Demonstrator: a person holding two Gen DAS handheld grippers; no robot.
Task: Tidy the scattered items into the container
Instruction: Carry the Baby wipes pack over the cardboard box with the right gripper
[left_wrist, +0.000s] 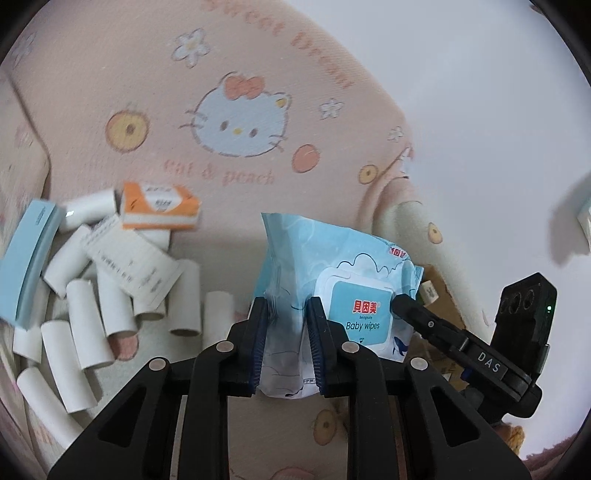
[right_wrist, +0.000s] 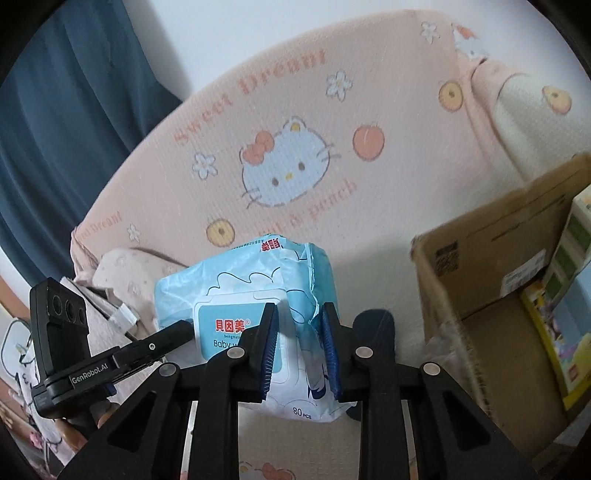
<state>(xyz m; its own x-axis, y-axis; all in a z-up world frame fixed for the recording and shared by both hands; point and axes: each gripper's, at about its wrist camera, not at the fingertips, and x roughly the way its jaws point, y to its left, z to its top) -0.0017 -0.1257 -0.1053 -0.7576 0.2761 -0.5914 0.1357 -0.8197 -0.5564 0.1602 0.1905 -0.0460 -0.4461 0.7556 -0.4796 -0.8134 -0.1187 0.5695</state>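
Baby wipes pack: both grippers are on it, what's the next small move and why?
Probably carry the baby wipes pack sideways toward the open cardboard box. The left gripper and right gripper each pinch an end of it, it hangs clear of the sofa cover, and the box sits just right with room inside.

Glossy, crinkled plastic film on the wipes pack (left_wrist: 295, 251), with a smooth hard plastic lid (left_wrist: 360, 314). The left claw (left_wrist: 288, 328) is matt black plastic with ribbed blue pads (left_wrist: 261, 332) and small metal rivets. The tubes (left_wrist: 85, 317) look like matt white paper. The sheet (left_wrist: 258, 74) is woven printed cloth. The box (right_wrist: 491, 266) is plain brown cardboard.
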